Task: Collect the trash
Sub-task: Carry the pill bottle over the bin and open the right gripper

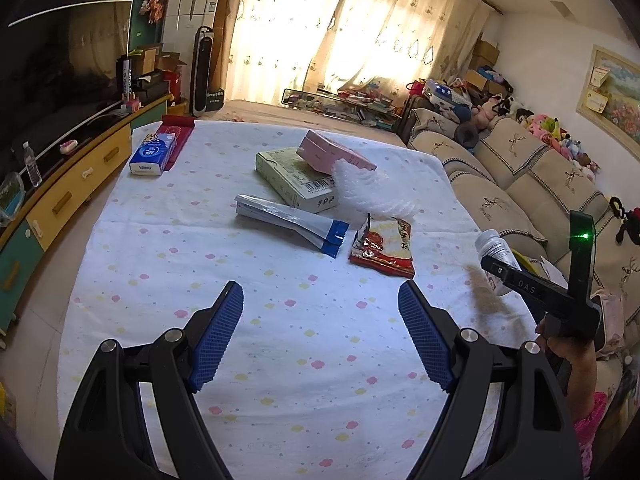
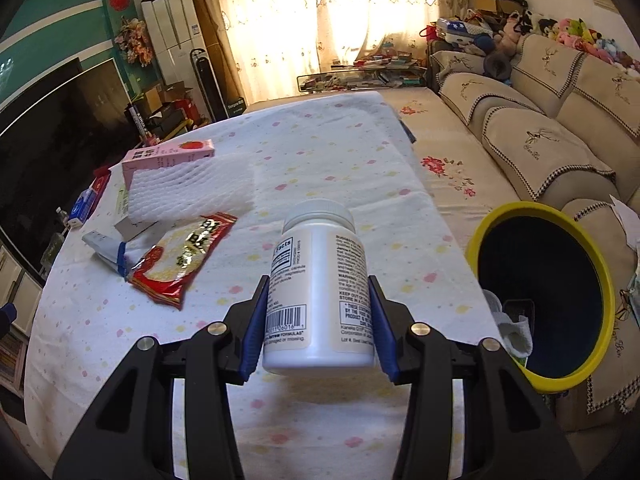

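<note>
My right gripper (image 2: 318, 280) is shut on a white pill bottle (image 2: 316, 240), its blue pads pressing both sides, cap pointing away. The bottle (image 1: 494, 246) also shows at the table's right edge in the left wrist view. A yellow-rimmed bin (image 2: 520, 207) stands just right of the table, a crumpled white piece inside. My left gripper (image 1: 320, 286) hangs open over the cloth, holding nothing. Beyond it lie a red snack wrapper (image 1: 384, 248), a blue-and-white pouch (image 1: 292, 220), white foam netting (image 1: 368, 192), a pale green box (image 1: 292, 176) and a pink box (image 1: 336, 152).
A flower-print cloth (image 1: 240, 340) covers the table. A blue tissue pack (image 1: 152, 156) sits at its far left corner. A beige sofa (image 1: 520, 168) runs along the right, close behind the bin. A TV cabinet (image 1: 80, 184) lines the left wall.
</note>
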`<state>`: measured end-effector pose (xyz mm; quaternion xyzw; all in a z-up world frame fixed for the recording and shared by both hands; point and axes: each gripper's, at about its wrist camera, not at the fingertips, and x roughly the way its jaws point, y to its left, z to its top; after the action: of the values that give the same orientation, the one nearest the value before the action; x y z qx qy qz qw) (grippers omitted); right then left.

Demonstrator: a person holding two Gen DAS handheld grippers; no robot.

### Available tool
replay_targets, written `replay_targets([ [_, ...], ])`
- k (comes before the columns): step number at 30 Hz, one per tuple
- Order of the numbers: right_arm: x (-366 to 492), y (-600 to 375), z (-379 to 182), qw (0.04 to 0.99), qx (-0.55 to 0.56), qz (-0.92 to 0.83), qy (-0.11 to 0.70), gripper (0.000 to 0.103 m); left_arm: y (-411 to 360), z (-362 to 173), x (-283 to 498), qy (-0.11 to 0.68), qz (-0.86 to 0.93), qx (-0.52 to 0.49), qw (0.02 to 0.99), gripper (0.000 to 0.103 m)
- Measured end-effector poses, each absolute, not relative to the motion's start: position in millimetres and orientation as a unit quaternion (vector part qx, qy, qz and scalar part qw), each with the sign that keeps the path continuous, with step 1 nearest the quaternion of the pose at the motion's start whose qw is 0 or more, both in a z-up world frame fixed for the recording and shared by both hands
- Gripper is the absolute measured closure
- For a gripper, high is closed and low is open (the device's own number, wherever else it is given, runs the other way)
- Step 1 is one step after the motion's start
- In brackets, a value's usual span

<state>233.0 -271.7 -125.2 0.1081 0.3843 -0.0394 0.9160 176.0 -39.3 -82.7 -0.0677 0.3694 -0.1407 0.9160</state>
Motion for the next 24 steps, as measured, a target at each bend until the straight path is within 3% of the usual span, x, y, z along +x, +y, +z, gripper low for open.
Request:
replay_targets([
  [24,205.4,-461.3,-172.1,0.879,0.205,-0.184,0.390,0.058,-155.2,-108.5,220.2,0.413,-0.182,0.003,0.892,0.024],
])
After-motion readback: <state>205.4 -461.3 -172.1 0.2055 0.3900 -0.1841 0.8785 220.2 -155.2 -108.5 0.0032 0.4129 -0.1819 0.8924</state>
